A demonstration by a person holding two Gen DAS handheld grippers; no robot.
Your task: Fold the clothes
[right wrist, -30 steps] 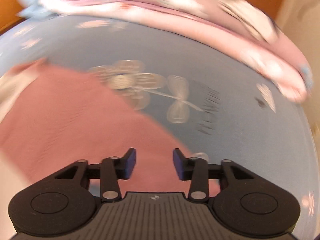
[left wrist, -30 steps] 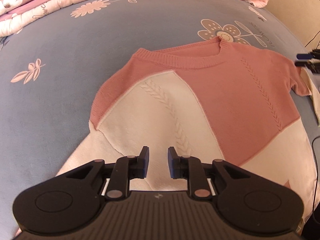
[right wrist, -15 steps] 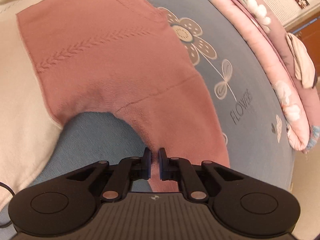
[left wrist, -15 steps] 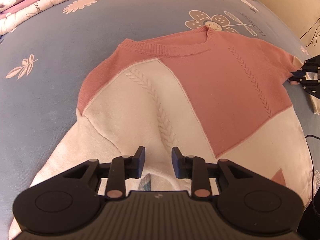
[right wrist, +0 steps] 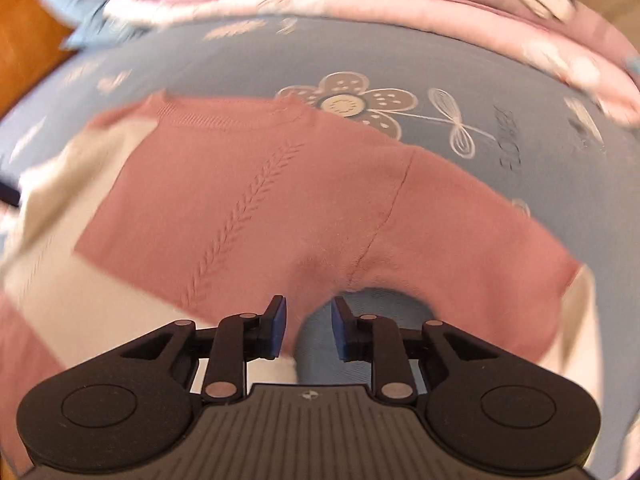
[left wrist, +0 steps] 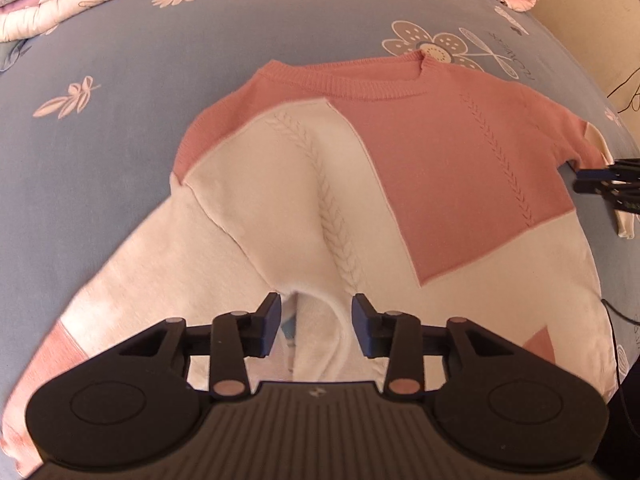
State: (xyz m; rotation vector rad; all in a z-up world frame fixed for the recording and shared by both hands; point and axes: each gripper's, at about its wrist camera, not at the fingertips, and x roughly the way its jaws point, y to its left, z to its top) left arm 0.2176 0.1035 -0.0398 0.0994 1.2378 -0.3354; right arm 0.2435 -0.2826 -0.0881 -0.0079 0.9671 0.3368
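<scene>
Here, in the left wrist view, we see the sweater (left wrist: 320, 184) lying flat and spread, front up, on the blue floral bedsheet (left wrist: 100, 128), neckline away from us and its left sleeve running down toward the lower left corner. Our left gripper (left wrist: 316, 322) has its tongs apart, holding nothing, with a small raised ridge of cream knit at the underarm sitting between them. The right gripper (left wrist: 604, 188) shows at the far edge beside the other sleeve. To grip well here, we judge that we should close on that ridge through both layers, not just the top one.

Next, in the right wrist view, which is blurred with motion, the pink half of the sweater (right wrist: 280, 208) fills the middle, and the right sleeve (right wrist: 480, 240) stretches off to the right. Our right gripper (right wrist: 308, 330) also has its tongs parted and empty, poised at the underarm notch where the blue sheet shows through. We judge that both grips should match in height on either side, so any fold lands straight. The pink quilt (right wrist: 400, 0) lies well beyond.
</scene>
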